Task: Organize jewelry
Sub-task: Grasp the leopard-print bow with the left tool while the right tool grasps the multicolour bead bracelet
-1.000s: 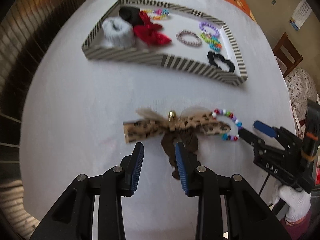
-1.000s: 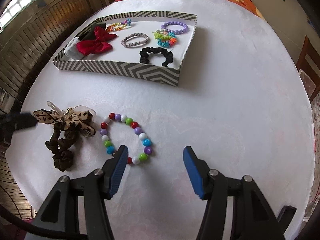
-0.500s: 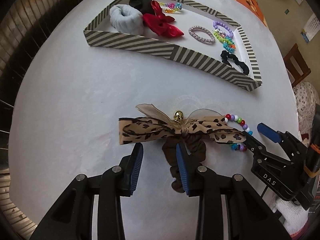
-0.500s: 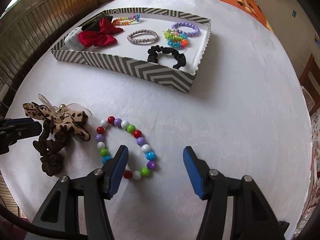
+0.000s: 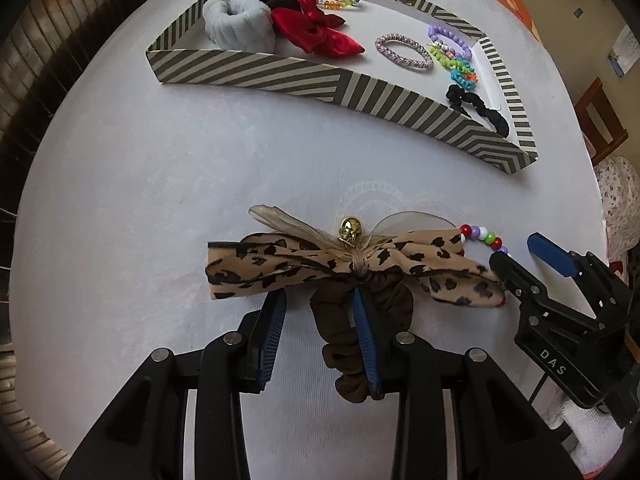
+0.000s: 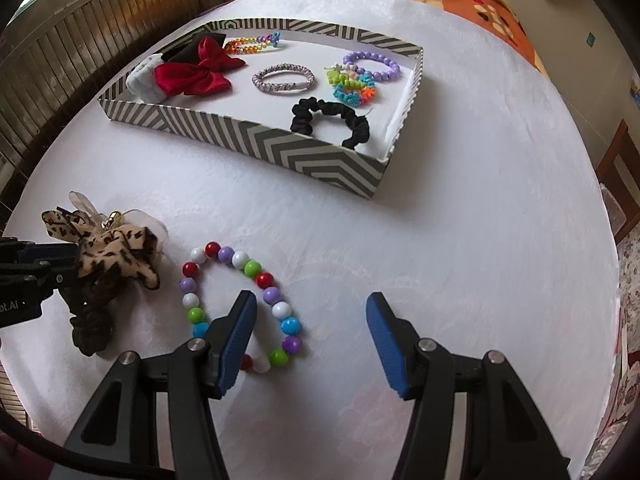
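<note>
A brown scrunchie with a leopard-print bow and gold bell [image 5: 304, 260] lies on the white tablecloth. My left gripper [image 5: 318, 300] hovers right over it, jaws opening; the left side of the brown loop sits between the pads, which do not press on it. To its right lies a bracelet of coloured beads [image 6: 240, 258]. My right gripper [image 6: 311, 302] stands open over it, left finger inside the ring, with the ring's right side between the fingers. The striped tray [image 6: 256, 136] sits farther back.
The tray [image 5: 280, 76] holds a red bow [image 5: 316, 32], a white scrunchie [image 5: 236, 24], a black scrunchie [image 6: 332, 116] and several bracelets. A gloved hand holds the right gripper [image 5: 516, 250]. Wooden panelling stands at the left, a chair [image 6: 616, 160] at the right.
My left gripper has come down closer to the leopard bow scrunchie, and its right finger now lies across the brown loop. The right gripper has hardly shifted over the bead bracelet.
</note>
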The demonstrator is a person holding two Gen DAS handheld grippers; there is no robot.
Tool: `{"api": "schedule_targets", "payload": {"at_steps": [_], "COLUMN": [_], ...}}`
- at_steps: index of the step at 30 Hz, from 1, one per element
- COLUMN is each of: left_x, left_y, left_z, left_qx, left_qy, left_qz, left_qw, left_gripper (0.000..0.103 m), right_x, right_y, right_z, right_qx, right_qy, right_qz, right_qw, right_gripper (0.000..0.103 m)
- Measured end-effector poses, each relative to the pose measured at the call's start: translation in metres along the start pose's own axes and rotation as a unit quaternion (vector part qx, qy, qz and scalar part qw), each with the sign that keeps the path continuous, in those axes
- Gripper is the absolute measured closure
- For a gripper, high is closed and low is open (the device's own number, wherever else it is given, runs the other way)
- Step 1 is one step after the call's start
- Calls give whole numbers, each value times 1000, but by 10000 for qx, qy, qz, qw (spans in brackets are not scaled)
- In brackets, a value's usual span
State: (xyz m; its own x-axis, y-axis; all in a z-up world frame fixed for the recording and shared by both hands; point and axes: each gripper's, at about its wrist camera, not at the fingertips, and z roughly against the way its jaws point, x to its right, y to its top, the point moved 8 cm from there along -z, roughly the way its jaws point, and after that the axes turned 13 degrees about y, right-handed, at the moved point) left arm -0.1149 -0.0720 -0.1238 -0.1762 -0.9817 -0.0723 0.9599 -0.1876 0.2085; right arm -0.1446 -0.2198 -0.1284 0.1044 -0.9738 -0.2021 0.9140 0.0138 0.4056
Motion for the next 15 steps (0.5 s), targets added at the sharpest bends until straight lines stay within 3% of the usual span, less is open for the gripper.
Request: {"api": "schedule_targets", "payload": {"at_steps": [5, 8, 10, 11, 12, 15], "left_x": [6, 8, 7, 7, 7, 5], "left_y": [3, 3, 1, 1, -1, 0], "left_z": [-1, -2, 0, 0, 0, 4], "left_qx": [38, 81, 131, 151, 131, 167], "left_qy": [122, 130, 75, -10, -54, -189], "left_qz": [-52, -48, -17, -18, -55, -87], "left_qw": [9999, 9999, 9999, 9999, 9999, 9996], "left_gripper": [85, 85, 88, 100, 103, 103], "right_x": [0, -3, -4, -4, -3, -3], "right_y": [1, 1, 0, 0, -1, 0], "right_z": [0, 2, 3, 4, 5, 16], "right_qx": [77, 130, 130, 137, 149, 298], "right_qy": [23, 50, 73, 127, 215, 427], "right_qz": [87, 199, 242, 222, 160, 12], "right_qw": [9999, 9997, 9996, 9996, 9995, 9986], "right_gripper": [44, 66, 89, 94, 93, 93]}}
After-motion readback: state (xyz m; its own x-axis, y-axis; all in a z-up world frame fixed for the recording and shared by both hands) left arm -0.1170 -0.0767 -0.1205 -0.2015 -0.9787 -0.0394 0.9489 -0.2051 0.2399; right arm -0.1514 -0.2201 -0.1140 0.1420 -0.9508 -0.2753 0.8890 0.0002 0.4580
